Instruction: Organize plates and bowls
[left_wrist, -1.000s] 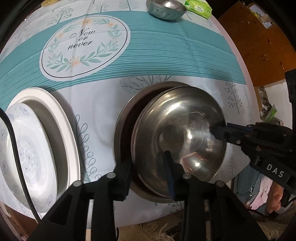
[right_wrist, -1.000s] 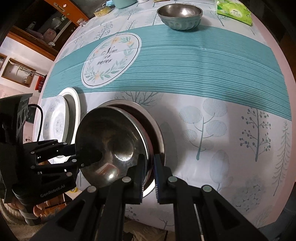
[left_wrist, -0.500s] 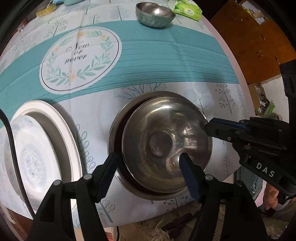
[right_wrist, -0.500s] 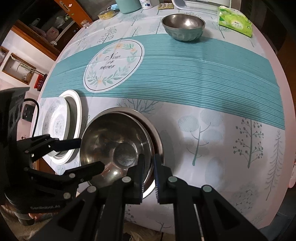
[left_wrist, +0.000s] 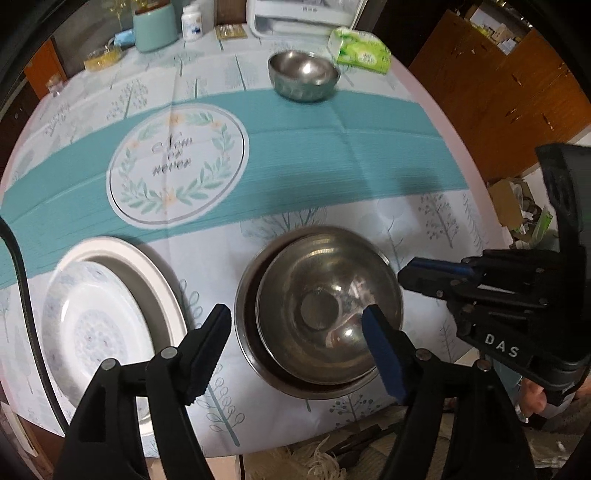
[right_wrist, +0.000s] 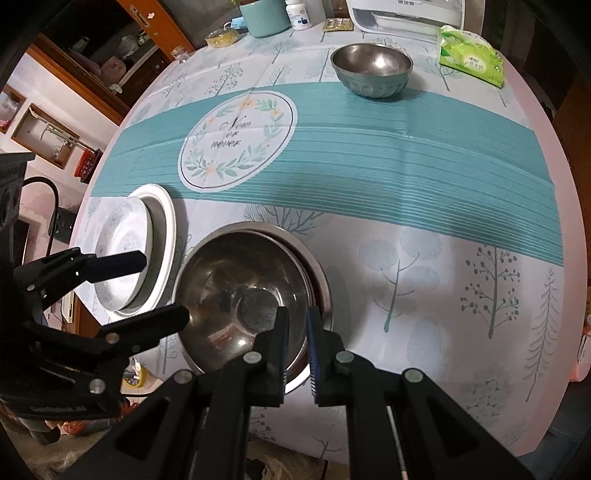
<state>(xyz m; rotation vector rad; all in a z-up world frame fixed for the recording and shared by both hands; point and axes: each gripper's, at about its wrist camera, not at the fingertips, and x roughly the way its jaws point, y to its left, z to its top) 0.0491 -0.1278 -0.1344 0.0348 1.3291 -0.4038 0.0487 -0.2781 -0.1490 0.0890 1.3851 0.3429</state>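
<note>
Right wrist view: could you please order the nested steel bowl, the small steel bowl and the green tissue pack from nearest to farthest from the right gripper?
1. Nested steel bowl, directly under the right gripper.
2. Small steel bowl, far side, centre.
3. Green tissue pack, far right edge.

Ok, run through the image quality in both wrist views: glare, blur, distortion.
Left wrist view: fisheye bends the table edge into a curve; bright glare spot inside the nested steel bowl; the wreath lettering is smeared by motion blur; corners are vignetted black. Right wrist view: sharper, lettering legible; soft reflections in the nested steel bowl; same barrel distortion.
</note>
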